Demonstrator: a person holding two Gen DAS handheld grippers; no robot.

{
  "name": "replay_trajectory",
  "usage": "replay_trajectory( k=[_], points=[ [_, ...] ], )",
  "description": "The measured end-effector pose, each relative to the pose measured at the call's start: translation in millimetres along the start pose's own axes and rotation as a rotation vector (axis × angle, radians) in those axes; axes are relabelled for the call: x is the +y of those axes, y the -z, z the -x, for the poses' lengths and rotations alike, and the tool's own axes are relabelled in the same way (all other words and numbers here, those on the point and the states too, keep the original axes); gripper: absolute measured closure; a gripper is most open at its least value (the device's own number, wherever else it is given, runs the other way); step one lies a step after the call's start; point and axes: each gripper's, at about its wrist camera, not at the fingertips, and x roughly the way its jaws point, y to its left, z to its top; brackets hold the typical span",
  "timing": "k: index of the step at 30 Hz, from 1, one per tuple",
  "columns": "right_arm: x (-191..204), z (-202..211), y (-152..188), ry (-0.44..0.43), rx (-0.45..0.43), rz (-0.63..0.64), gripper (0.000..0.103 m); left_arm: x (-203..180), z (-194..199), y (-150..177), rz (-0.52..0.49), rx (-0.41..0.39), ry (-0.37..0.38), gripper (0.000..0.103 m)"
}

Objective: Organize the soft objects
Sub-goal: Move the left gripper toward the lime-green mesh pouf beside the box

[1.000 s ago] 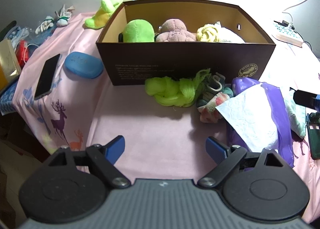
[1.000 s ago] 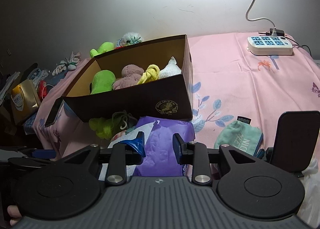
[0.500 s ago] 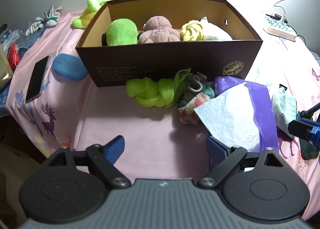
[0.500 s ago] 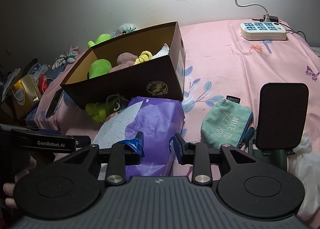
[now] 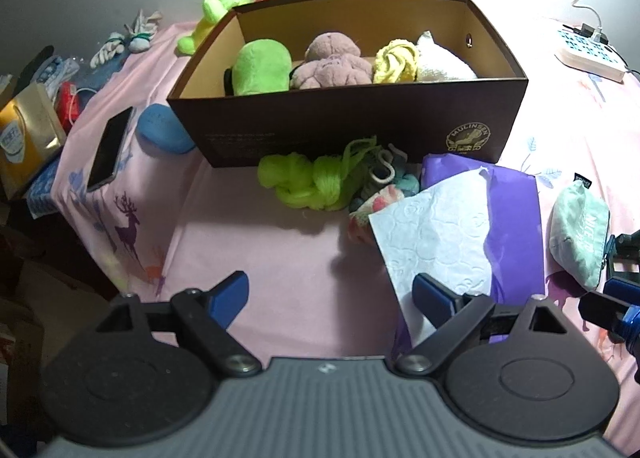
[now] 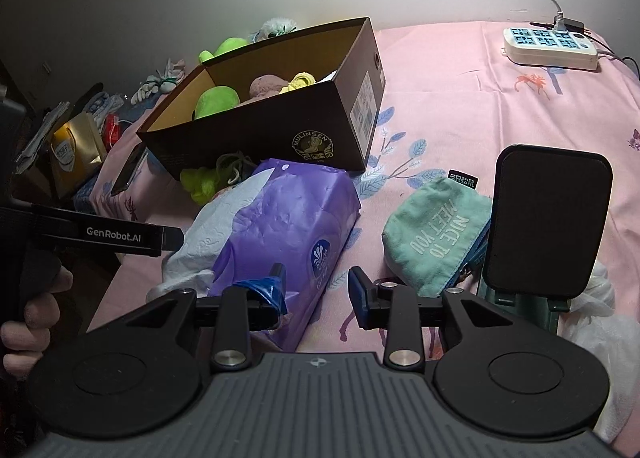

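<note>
A brown shoe box (image 5: pixel 352 125) (image 6: pixel 256 133) holds a green plush (image 5: pixel 262 71), a pink plush (image 5: pixel 332 65), a yellow cloth (image 5: pixel 394 59) and a white soft thing (image 5: pixel 438 63). In front of it lie neon green yarn (image 5: pixel 308 177) and small socks (image 5: pixel 380 185). A purple tissue pack (image 6: pixel 288 238) (image 5: pixel 512 217) lies to the right, and a teal pouch (image 6: pixel 436 234) beyond it. My left gripper (image 5: pixel 330 292) is open and empty above the pink sheet. My right gripper (image 6: pixel 316 290) is partly open and empty, over the tissue pack's near end.
A phone (image 5: pixel 110 147), a blue case (image 5: pixel 164 133) and a gold bag (image 5: pixel 24 137) sit left of the box. A green plush (image 5: pixel 212 15) and gloves (image 5: pixel 124 43) lie behind. A black phone stand (image 6: pixel 548 225) and a power strip (image 6: pixel 550 47) are on the right.
Both grippers have drawn back and to the right. The right jaws have opened a little wider. Nothing was picked up.
</note>
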Motion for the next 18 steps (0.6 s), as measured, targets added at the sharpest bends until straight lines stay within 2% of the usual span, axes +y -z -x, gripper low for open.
replay_trajectory(
  k=[5,10,15,18],
  points=[
    [-8,-2,3,-0.023,0.029,0.017,0.086,-7,5,7,0.001,0.013,-0.083,0.01],
    [-10,-5,6,-0.041,0.058,0.011,0.085,-8,5,13,-0.001,0.037,-0.12,0.009],
    [-5,-10,8,-0.037,0.079,0.012,0.085,0,0,13,-0.002,0.052,-0.123,0.009],
    [-3,-12,7,-0.014,0.082,-0.004,0.085,5,-4,12,-0.015,0.044,-0.101,0.009]
  ],
)
